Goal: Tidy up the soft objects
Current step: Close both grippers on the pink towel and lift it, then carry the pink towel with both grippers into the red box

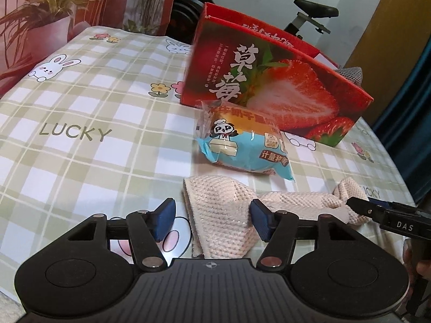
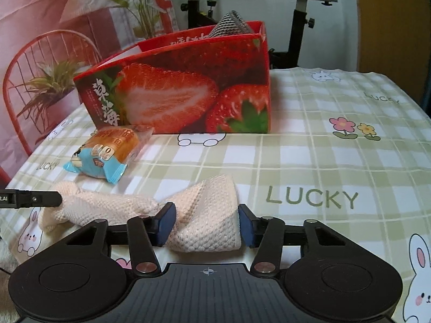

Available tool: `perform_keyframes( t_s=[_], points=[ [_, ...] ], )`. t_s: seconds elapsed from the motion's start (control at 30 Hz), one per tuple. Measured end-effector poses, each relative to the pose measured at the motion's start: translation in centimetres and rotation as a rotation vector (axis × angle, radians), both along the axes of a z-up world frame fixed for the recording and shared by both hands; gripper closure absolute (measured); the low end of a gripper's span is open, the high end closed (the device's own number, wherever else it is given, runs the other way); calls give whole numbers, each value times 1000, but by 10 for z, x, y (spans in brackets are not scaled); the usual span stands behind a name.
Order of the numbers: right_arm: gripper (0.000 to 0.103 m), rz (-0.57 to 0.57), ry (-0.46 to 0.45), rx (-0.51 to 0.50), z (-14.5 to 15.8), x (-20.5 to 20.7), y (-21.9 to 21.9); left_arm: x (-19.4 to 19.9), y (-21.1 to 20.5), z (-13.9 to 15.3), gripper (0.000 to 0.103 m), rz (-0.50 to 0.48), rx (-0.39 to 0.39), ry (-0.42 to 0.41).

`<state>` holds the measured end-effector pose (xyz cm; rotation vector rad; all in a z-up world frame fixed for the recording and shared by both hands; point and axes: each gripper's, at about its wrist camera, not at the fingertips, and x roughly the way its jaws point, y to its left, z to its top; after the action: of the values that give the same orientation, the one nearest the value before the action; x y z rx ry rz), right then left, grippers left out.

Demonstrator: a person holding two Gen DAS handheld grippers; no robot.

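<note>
A cream knitted cloth (image 1: 223,215) lies crumpled on the checked tablecloth; it also shows in the right wrist view (image 2: 204,215). My left gripper (image 1: 212,219) is open with its blue pads either side of the cloth's left end. My right gripper (image 2: 206,223) is open around the cloth's other end, pads close to it. A packaged bread roll (image 1: 242,142) in a blue wrapper lies just beyond the cloth, also in the right wrist view (image 2: 105,156). A red strawberry box (image 1: 269,88) stands behind it, open-topped, holding a grey knitted item (image 2: 231,24).
The table (image 1: 80,107) has a green checked cloth with rabbits and "LUCKY" print. An exercise bike (image 1: 309,16) and a potted plant (image 1: 45,13) stand behind the table. The table edge curves away at the far right (image 2: 404,94).
</note>
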<state>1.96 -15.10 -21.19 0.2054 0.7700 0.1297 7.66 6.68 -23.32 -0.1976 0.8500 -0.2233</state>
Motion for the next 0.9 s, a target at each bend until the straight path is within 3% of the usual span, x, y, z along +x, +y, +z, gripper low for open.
perform_keyframes(
  t_s=[0.23,0.3,0.43,0.67,0.9],
  points=[
    [75,39,-10,-8,0,-1,8,1,-5,-6,39,-24,-3,-3],
    [79,49,-14,-12,1,-2,9,1,-5,-6,43,-34,-17,-6],
    [81,58,-22,-7,5,-2,8,-2,-4,-5,75,-58,-62,-26],
    [82,74,-84,24,26,-5,1,-11,-3,13,78,-75,-49,-136],
    [82,118,-178,-19,72,7,0,-6,-11,66,78,-113,13,-291]
  ],
)
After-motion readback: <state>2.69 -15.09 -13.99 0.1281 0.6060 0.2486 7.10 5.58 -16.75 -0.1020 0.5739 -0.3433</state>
